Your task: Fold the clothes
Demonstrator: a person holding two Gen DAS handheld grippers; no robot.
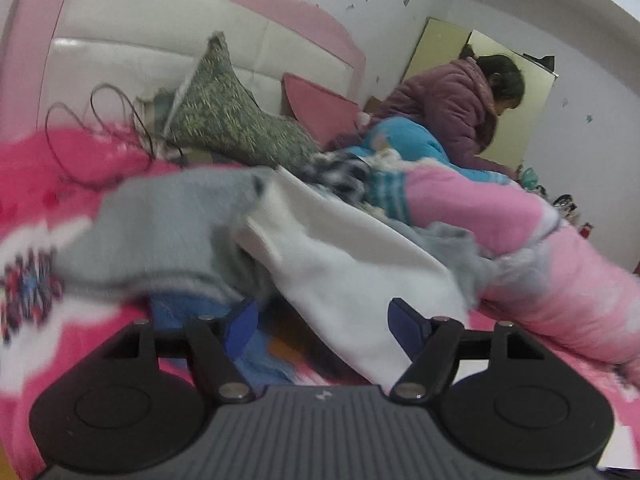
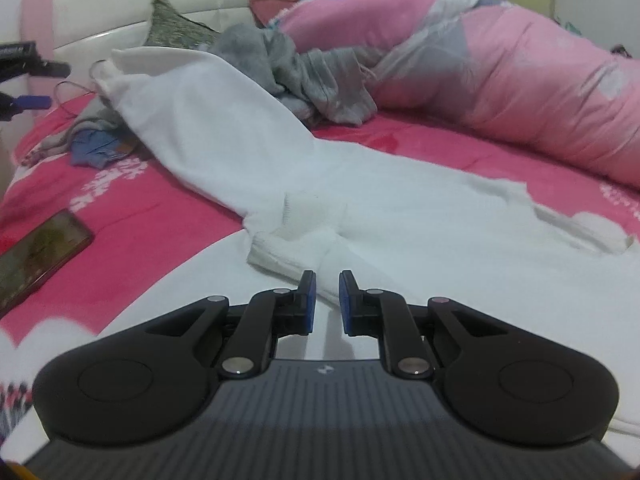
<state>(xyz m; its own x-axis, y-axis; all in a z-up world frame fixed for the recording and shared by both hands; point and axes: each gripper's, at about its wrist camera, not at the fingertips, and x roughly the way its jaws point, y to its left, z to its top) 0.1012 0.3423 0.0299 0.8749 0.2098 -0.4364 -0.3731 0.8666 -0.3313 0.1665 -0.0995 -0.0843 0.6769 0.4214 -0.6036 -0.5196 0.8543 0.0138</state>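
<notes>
A long white garment (image 2: 320, 168) lies stretched across the pink bedsheet (image 2: 140, 208). Its near folded edge runs into the narrow gap of my right gripper (image 2: 327, 300), whose jaws are nearly together on that edge. In the left wrist view the same white garment (image 1: 340, 264) drapes down from a heap, and my left gripper (image 1: 324, 326) stands open just below it, with the cloth hanging between and beyond the fingertips. Beside it lie a grey garment (image 1: 160, 224) and a blue one (image 1: 180, 308). This view is blurred.
A rolled pink duvet (image 2: 520, 100) fills the right side of the bed, with grey clothes (image 2: 320, 80) piled against it. A phone (image 2: 36, 256) lies at the left. A green pillow (image 1: 232, 120) and a cable (image 1: 100, 120) sit near the headboard (image 1: 160, 40). A person (image 1: 460, 112) bends over beyond the bed.
</notes>
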